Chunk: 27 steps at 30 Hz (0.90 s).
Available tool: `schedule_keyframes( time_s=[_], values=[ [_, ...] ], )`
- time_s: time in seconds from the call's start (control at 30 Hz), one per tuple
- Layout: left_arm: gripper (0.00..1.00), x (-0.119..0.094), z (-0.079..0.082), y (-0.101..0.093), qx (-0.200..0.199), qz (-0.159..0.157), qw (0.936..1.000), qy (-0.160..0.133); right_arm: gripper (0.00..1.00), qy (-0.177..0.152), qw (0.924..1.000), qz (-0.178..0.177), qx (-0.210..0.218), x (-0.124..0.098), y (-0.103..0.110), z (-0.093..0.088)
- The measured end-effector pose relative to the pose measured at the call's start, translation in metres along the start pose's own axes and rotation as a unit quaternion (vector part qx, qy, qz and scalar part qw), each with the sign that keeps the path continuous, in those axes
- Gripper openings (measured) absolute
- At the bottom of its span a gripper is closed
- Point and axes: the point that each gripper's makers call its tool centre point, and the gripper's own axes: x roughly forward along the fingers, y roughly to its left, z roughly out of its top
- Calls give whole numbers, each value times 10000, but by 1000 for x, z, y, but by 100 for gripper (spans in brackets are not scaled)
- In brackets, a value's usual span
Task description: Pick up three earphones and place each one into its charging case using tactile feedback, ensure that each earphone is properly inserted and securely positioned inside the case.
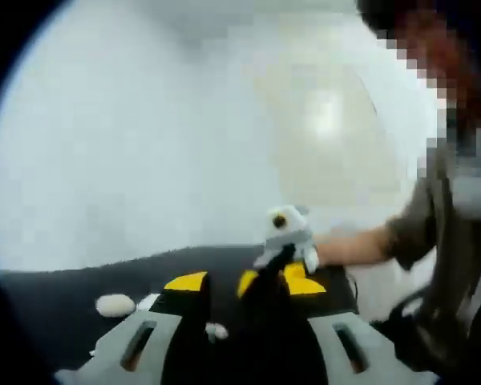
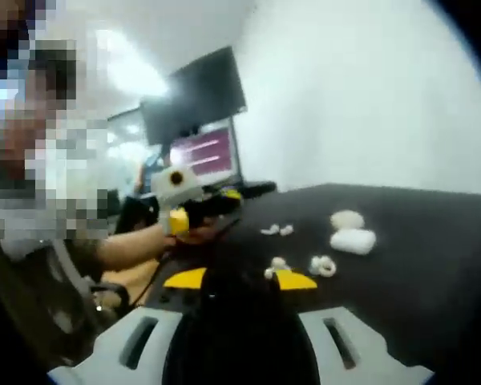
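In the right gripper view our right gripper point(image 2: 239, 279) shows yellow-tipped jaws with a narrow gap, nothing between them. Just past the tips lie two earphones point(image 2: 277, 265) and point(image 2: 322, 265) on the black table point(image 2: 417, 241); at one o'clock sit a white charging case point(image 2: 353, 241) and a rounder one point(image 2: 346, 218), with another earphone pair point(image 2: 277, 230) at twelve. At ten o'clock a hand carries the left gripper point(image 2: 184, 210); a monitor point(image 2: 202, 148) stands beyond.

In the left gripper view we cannot tell how far those jaws point(image 1: 244, 282) stand apart; an earphone point(image 1: 216, 330) lies near, a case point(image 1: 115, 304) at nine o'clock.
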Motion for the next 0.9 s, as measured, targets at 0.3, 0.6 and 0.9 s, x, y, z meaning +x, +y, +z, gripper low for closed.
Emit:
schedule_keyframes(
  time_s=[0.3,0.6,0.9],
  values=[
    [23,-27,31,45,-221,1096,9902,-840,53,606,9955,145,-712,22,23,-15],
    [22,-19,24,39,-60,997,9930,-628,43,1224,9890,-256,-797,30,10,-34],
    [21,-17,20,38,36,1021,9934,-517,37,1346,9816,-495,-1259,23,13,-36]
  ],
)
